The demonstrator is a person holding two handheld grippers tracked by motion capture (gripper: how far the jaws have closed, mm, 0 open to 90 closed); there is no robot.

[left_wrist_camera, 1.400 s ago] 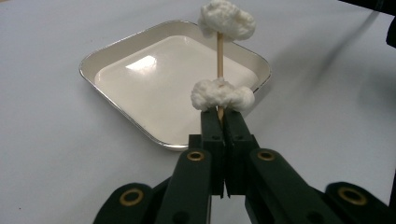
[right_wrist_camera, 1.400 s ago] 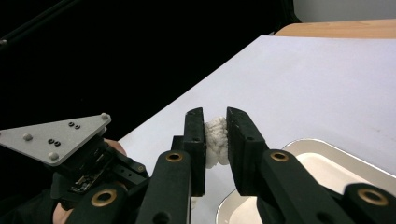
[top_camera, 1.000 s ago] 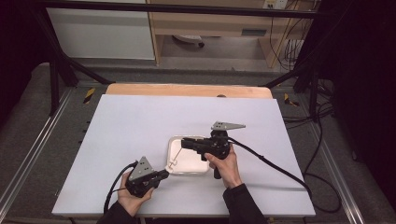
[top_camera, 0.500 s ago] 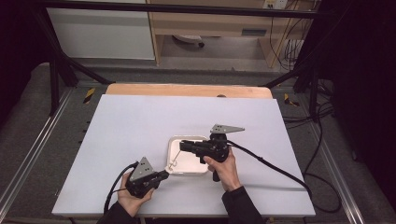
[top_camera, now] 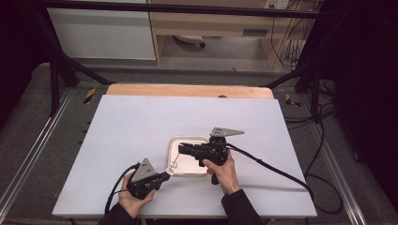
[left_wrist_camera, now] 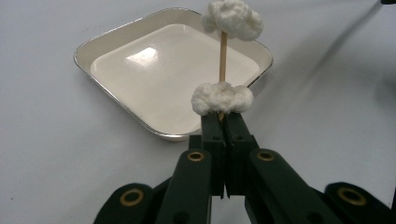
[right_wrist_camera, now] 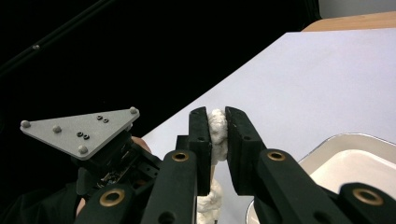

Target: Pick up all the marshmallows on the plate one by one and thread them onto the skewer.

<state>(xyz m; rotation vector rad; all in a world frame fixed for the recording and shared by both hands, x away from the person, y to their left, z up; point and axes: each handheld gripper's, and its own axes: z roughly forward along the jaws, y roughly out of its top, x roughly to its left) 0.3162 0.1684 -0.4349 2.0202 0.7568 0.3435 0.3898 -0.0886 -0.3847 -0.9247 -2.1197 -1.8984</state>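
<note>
At the left of the high view, the person's left hand [top_camera: 133, 199] holds the left gripper [top_camera: 164, 176] low over the white table [top_camera: 141, 126], its tips just beside the near left corner of the tray [top_camera: 174, 142]. In the left gripper view, its jaws are clamped tight on the lower end of a thin wooden stick [left_wrist_camera: 223, 51], which stands upright from them. One white cotton wad [left_wrist_camera: 222, 98] sits on the stick right above the jaw tips, and a second cotton wad [left_wrist_camera: 232, 18] sits at its top end. Behind the stick lies the shallow square tray [left_wrist_camera: 116, 39], metal-rimmed with a glossy cream floor, resting flat on the table. Further right in the high view, the right hand [top_camera: 224, 171] holds the right gripper [top_camera: 182, 149] over the tray, pointing left toward the stick. In the right gripper view, its jaws are closed on the upper cotton wad [right_wrist_camera: 217, 130], squeezing it between the pads, with the lower wad [right_wrist_camera: 210, 203] visible beneath and the left gripper's grey plate [right_wrist_camera: 79, 128] farther off.
</note>
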